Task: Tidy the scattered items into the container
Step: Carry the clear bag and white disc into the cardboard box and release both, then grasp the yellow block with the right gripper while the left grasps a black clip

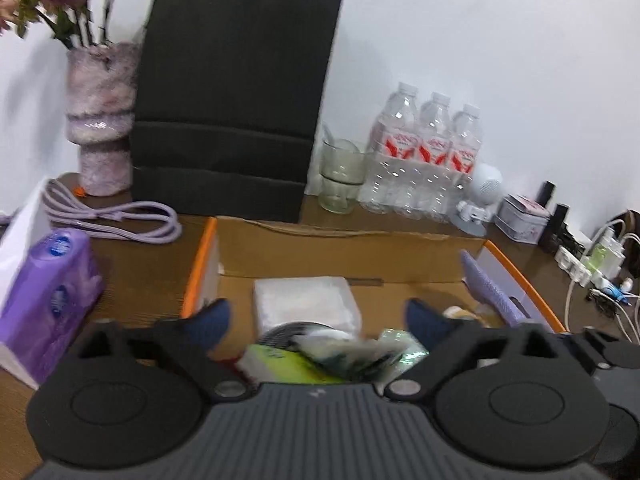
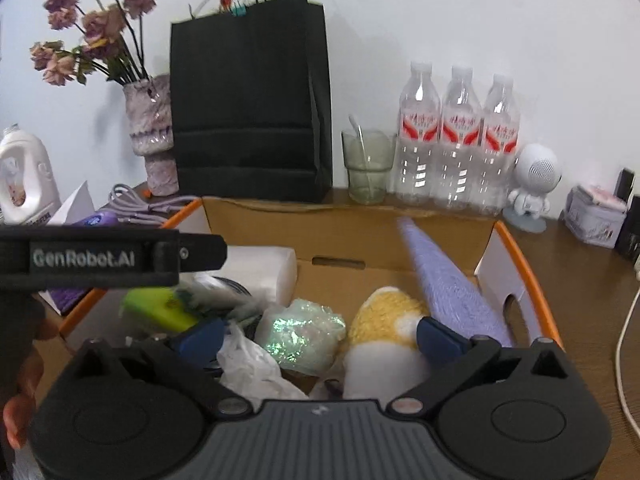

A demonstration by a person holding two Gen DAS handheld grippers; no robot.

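The left claw [image 1: 318, 320] and right claw [image 2: 320, 334] are both gaping wide over the cardboard box [image 2: 344, 232] on the tabletop [image 2: 580, 280], gripping nothing. Inside are lying a white packet [image 1: 306, 300], a green pack [image 2: 154, 308], a glittery bundle [image 2: 300, 330], a yellow plush [image 2: 384, 316] and a purple cone [image 2: 448, 284], the claws partly hiding them.

box [image 2: 344, 236]: brown corrugated cardboard, matt, w/ glossy orange edging
surface [image 2: 576, 280]: dark wood-grain, slight sheen
bag [image 2: 248, 120]: black paper, matt, creased
bottles [image 2: 456, 148]: clear plastic, glossy
cup [image 2: 366, 168]: greenish glass, smooth
vase [image 2: 154, 128]: mottled purple, rough-looking
plush toy [image 2: 384, 320]: yellow/white fuzzy cloth
wrap [image 2: 304, 332]: iridescent crinkly film, shiny
fingers [image 2: 436, 336]: blue textured pads, black matt plastic body
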